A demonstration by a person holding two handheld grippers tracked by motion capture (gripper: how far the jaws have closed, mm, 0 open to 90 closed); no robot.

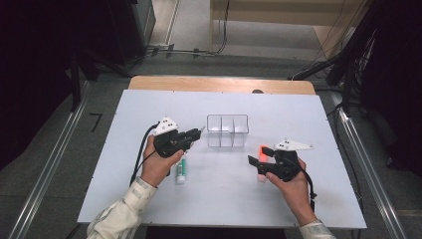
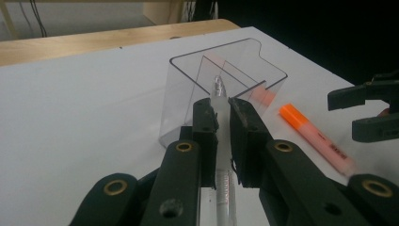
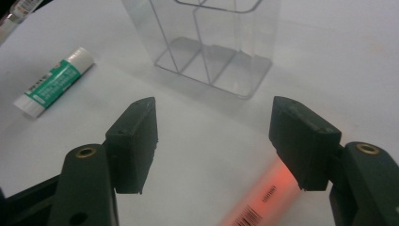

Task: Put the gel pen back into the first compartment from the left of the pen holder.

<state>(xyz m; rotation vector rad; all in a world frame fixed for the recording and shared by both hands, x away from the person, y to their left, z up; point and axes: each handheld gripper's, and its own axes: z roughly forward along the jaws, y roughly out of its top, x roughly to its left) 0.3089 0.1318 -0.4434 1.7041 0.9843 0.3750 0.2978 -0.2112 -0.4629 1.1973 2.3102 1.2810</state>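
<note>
The left hand-held gripper [image 2: 221,115] is clenched on a clear pen [image 2: 219,101], its tip aimed at the near end of the clear organizer [image 2: 188,89], just short of its rim. The right hand-held gripper [image 3: 214,141] is released, jaws wide apart, hovering over an orange highlighter [image 3: 266,197] that lies on the white counter [image 1: 308,124] in front of the organizer and to its right. A green-and-white glue stick [image 3: 54,80] lies on the counter in front of the organizer and to its left, close by the left hand [image 1: 158,167].

The likely trouble is the pen. It sits at a slant in the jaws, so its tip could strike the organizer's wall or a divider instead of dropping into a compartment, and the light plastic could slide or tip. The open right jaws could also nudge the highlighter and roll it away before closing.

The pen's lower end is cut off in the left gripper view. The highlighter is blurred and partly out of frame in the right gripper view, and which compartment the pen is headed for cannot be told
</note>
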